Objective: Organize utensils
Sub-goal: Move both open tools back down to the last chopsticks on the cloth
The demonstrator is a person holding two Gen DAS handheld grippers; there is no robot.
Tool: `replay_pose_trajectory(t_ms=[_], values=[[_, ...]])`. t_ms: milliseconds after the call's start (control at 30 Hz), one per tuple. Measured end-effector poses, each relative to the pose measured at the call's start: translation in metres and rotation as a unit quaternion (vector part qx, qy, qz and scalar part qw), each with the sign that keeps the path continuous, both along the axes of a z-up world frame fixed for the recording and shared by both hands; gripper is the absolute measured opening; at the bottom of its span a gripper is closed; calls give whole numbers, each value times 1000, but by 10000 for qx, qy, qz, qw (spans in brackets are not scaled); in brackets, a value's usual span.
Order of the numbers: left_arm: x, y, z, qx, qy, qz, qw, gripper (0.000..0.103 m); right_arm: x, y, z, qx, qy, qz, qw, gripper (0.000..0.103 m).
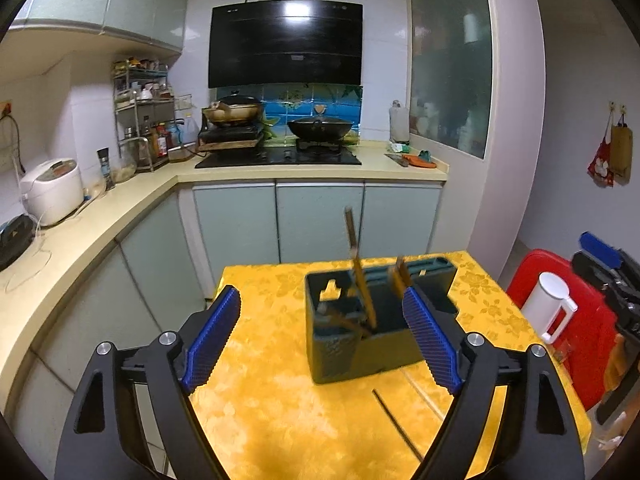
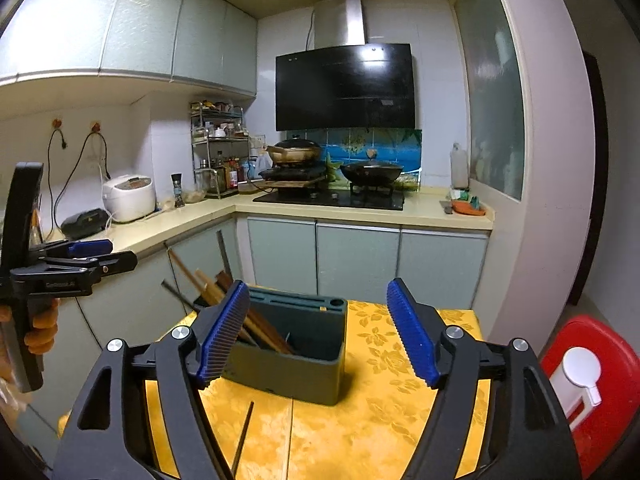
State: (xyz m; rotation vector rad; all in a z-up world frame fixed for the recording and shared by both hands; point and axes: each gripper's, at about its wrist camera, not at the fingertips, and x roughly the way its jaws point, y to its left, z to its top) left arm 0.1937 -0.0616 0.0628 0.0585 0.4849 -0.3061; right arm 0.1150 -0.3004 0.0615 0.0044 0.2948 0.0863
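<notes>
Ahead of you, bare yellow tablecloth (image 2: 384, 412) gives passage right of the utensil holder (image 2: 298, 364); leaning chopsticks (image 2: 208, 292) obstruct its left side.

A yellow floral-patterned tablecloth (image 2: 376, 368) with a soft satin sheen covers the counter. On it stands a dark green matt plastic utensil holder (image 2: 296, 360), its front wall lightly textured in the left wrist view. Brown wooden chopsticks (image 2: 264, 330) with a smooth, dull finish lean inside; one dark chopstick (image 2: 245, 436) lies on the cloth. Each tool carries ribbed blue rubbery pads (image 1: 430, 340) on matt black plastic arms with shiny metal pivot pins. Behind, a glossy black glass range hood (image 1: 286, 44) mirrors the light beneath a brushed-metal chimney, beside smooth pale green cabinet doors (image 2: 356, 256).
</notes>
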Motion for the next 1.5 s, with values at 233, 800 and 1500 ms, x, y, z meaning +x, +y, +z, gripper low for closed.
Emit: replay_pose_trajectory(t_ms=[233,800,1500], values=[[-26,10,-35,160,50,68,9998,81,-33,0,-29,85,25,-48,9999,69],[-87,14,-144,145,689,25,9975,81,-104,12,-141,464,789,-251,9955,71],[-153,-89,-218,717,1127,-1024,9857,81,-127,4,-153,463,775,-460,9949,71]])
